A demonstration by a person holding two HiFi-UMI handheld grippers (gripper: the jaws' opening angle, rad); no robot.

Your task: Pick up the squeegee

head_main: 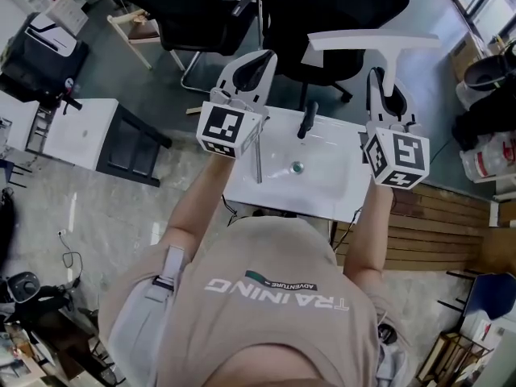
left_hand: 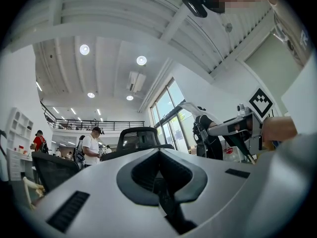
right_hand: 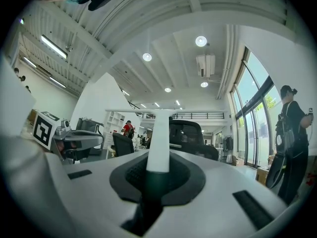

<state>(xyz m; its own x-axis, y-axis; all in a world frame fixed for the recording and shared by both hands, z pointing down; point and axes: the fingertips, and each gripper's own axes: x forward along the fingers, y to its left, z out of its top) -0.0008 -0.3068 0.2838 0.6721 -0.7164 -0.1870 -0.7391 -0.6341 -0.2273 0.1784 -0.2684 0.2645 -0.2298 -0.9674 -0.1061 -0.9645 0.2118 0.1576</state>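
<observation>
1. Nearest us, at 6 o'clock in the head view, is the person's tan shirt (head_main: 266,297). The forearms (head_main: 201,196) reach from it toward 12.
2. Next out, at 11 o'clock, the left gripper (head_main: 266,56) points away from us. Its jaws are pressed together with nothing between them. We judge it is the spare hand, held aside so the working side has room.
3. At 1 o'clock the right gripper (head_main: 377,75) has its jaws drawn narrow and clamped on the handle of the squeegee (head_main: 371,41). In the right gripper view the white handle rises straight out of the jaws and the blade lies crosswise past the fingertips. We think gripping the handle this way keeps the wide blade clear of the gripper body.
4. The squeegee is in the air, touching nothing but the pads, so we judge the pick-up done.
5. Below both grippers sits the white basin (head_main: 322,185). It has the drain (head_main: 297,167) near its middle and the dark faucet (head_main: 306,121) at its 12 o'clock edge.
6. Farther out, wooden slats (head_main: 435,224) lie at 3 o'clock, a white cabinet (head_main: 76,131) at 9 and office chairs (head_main: 322,10) at 12. The blade lies over the chairs in the head view. We judge the freest room to be upward and back toward 6.
</observation>
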